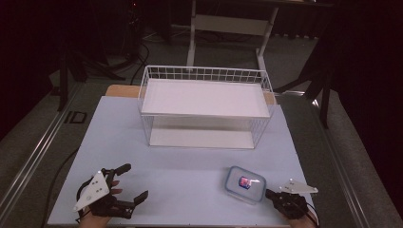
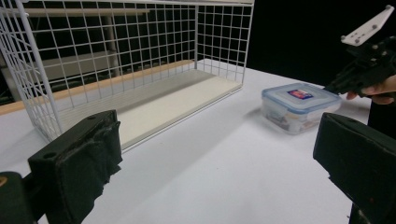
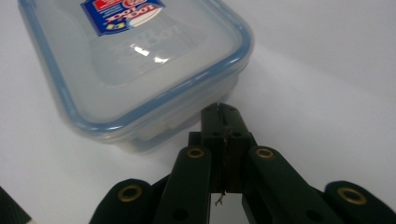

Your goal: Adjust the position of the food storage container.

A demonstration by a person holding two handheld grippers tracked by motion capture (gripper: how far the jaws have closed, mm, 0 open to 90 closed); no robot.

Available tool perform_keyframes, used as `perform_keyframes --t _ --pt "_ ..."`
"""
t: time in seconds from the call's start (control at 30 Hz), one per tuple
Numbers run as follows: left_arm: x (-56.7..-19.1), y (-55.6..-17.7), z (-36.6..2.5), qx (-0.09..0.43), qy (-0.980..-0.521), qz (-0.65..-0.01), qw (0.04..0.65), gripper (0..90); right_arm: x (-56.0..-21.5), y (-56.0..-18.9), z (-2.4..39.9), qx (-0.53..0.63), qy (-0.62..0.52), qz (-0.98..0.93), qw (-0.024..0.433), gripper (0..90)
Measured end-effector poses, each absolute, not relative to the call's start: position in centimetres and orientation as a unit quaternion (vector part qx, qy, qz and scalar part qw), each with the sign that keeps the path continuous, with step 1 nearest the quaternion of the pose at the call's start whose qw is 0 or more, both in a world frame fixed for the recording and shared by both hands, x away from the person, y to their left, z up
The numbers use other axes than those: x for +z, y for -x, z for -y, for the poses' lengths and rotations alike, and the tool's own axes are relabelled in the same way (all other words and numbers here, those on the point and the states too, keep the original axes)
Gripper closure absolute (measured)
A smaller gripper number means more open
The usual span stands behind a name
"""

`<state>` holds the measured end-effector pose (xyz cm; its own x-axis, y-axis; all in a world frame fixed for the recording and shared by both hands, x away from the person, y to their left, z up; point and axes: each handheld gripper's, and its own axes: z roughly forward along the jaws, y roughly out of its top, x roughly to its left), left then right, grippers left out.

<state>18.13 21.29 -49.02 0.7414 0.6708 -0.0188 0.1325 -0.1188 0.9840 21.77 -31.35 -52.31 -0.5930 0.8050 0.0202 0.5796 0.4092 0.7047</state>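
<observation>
My right gripper (image 3: 223,112) is squeezed shut, holding nothing, its tip against the plastic box (image 1: 245,183) on the table's near right. The box looks light, hard and slippery; I'd pinch its rim.

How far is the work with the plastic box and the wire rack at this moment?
Nothing looks done yet: the plastic box sits lidded on the table, apart from the wire rack, whose shelves are bare. In hand: the right gripper, jaws shut, tips at the box's corner, holding nothing. The left gripper waits open. Probably left: gripping the box and moving it to the rack.
</observation>
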Motion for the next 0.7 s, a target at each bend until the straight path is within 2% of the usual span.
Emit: perform_keyframes --t 0.4,0.7 --pt "-49.0 -18.1 -21.3 0.223 -0.714 -0.279 0.602 1.9 -52.4 -25.6 27.9 0.344 -0.407 -0.833 0.148 90.0" --pt "-49.0 -18.0 -21.3 0.222 -0.715 -0.28 0.6 1.9 -52.3 -25.8 27.7 0.34 -0.405 -0.834 0.158 90.0"
